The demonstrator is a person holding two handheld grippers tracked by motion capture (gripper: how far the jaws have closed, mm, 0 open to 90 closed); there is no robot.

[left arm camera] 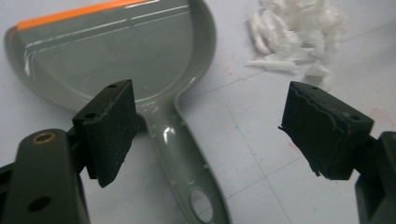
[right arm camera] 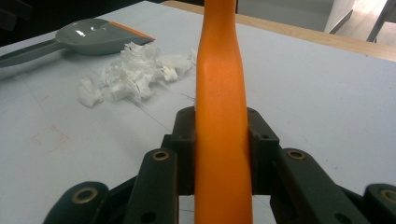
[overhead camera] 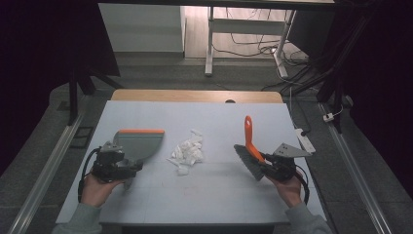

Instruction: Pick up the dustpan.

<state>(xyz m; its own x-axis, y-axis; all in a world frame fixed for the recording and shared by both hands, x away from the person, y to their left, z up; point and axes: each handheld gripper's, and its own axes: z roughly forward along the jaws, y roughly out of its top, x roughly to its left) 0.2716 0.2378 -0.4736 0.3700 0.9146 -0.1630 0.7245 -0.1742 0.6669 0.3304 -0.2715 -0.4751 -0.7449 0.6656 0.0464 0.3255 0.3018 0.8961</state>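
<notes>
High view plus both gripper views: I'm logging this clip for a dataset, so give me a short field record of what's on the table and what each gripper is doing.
surface: white-covered table
debris: pile of torn white paper scraps, mid-table
dustpan: grey plastic dustpan with orange lip, flat, left of pile
brush: orange-handled hand brush with dark bristles
left gripper: open, jaws straddling dustpan handle
right gripper: shut on brush handle
brush state: held right of pile

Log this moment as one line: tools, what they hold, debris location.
left tool: open, astride dustpan handle, no grip | right tool: shut on brush handle | paper scraps: piled on table, between dustpan and brush
</notes>
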